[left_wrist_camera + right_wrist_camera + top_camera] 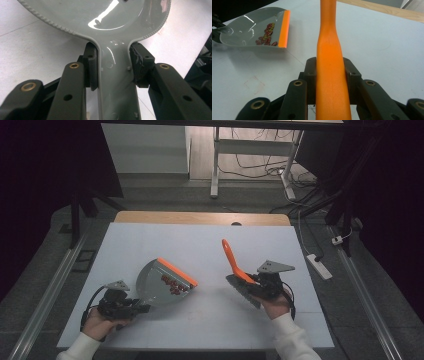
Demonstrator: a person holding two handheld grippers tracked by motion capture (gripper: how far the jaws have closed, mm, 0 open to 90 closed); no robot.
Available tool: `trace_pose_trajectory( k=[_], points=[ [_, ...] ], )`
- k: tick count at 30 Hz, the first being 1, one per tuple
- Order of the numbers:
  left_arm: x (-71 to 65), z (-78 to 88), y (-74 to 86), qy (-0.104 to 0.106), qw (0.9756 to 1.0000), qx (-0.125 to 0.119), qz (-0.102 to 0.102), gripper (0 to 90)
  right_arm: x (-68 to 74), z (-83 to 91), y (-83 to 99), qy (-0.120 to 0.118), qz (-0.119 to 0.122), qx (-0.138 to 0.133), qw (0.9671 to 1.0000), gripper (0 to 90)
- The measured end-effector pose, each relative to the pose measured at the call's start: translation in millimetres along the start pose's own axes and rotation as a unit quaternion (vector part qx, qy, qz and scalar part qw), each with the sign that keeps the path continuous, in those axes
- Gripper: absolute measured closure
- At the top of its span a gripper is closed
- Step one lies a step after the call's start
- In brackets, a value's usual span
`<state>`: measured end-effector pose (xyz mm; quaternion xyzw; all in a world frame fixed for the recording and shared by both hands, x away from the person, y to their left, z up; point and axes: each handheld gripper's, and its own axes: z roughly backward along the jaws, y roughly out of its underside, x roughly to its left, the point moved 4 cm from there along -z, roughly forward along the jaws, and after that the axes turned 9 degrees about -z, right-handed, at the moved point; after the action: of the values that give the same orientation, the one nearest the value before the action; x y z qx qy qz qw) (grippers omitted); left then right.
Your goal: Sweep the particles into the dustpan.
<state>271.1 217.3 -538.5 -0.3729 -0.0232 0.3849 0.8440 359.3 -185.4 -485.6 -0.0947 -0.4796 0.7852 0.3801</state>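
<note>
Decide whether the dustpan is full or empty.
Neither: the dustpan holds a small cluster of red beans near its orange lip, the rest bare.

Desk [200, 237]: white surface, with a bare wooden strip along its far edge at the top of the frame. Grey dustpan [159, 287] sits left of centre, its orange lip [176, 271] toward upper right, holding dark red beans [172, 284].

Grey dustpan [156, 287] w/ orange lip; red beans [265, 37]; orange brush handle [330, 62].
</note>
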Motion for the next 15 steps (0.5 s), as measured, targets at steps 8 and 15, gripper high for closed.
trace_pose_trajectory(
  k=[8,15],
  points=[
    [-2.9,1.6,0.4,-0.016,0.9996,-0.015,0.018,61.6,-5.2,11.8,8.0,0.005,-0.007,0.003,1.0000,70.2],
    [-4.7,0.0,-1.0,-0.026,0.9988,-0.028,0.032,61.6,-9.1,19.7,10.5,-0.001,-0.015,0.006,0.9999,70.2]
  ],
)
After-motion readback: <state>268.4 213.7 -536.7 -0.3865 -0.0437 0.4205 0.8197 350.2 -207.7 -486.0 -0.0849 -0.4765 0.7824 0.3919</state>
